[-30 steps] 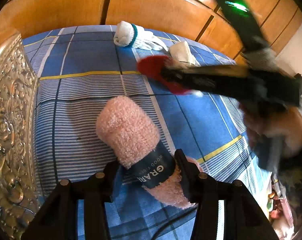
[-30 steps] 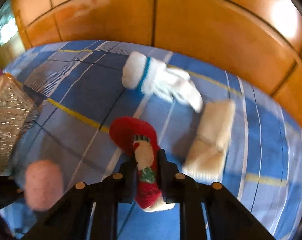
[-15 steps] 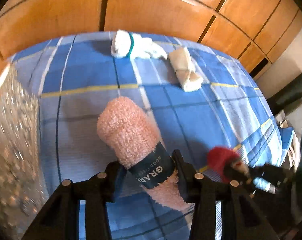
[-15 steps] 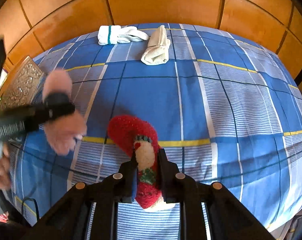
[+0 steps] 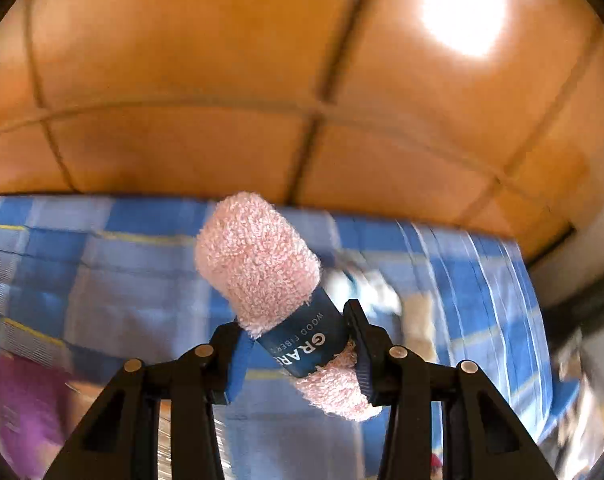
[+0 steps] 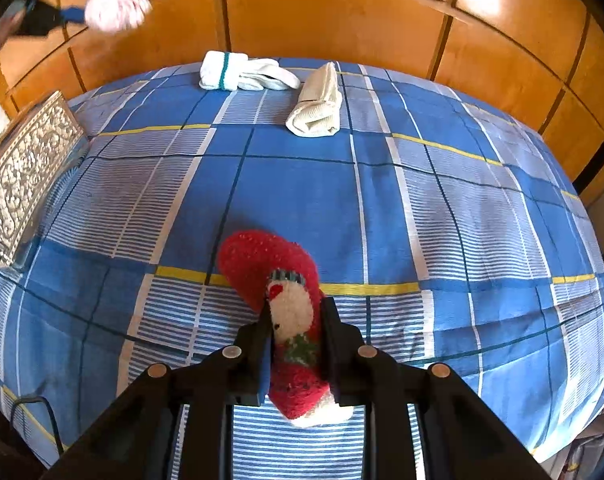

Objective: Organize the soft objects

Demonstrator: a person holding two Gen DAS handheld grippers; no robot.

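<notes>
My left gripper is shut on a rolled pink towel with a dark blue paper band, held high above the bed. The same towel shows blurred at the top left of the right wrist view. My right gripper is shut on a red Christmas sock with a white snowman figure, held above the blue checked bedspread. A white sock pair with a teal stripe and a rolled cream cloth lie at the far side of the bed.
An embossed silver box stands at the bed's left edge. Orange wooden wardrobe panels rise behind the bed. A black cable lies at the near left. A blurred purple thing shows low left in the left wrist view.
My left gripper has lifted the pink towel up and tilted toward the wardrobe. My right gripper has stayed back over the bed with the red sock held.
</notes>
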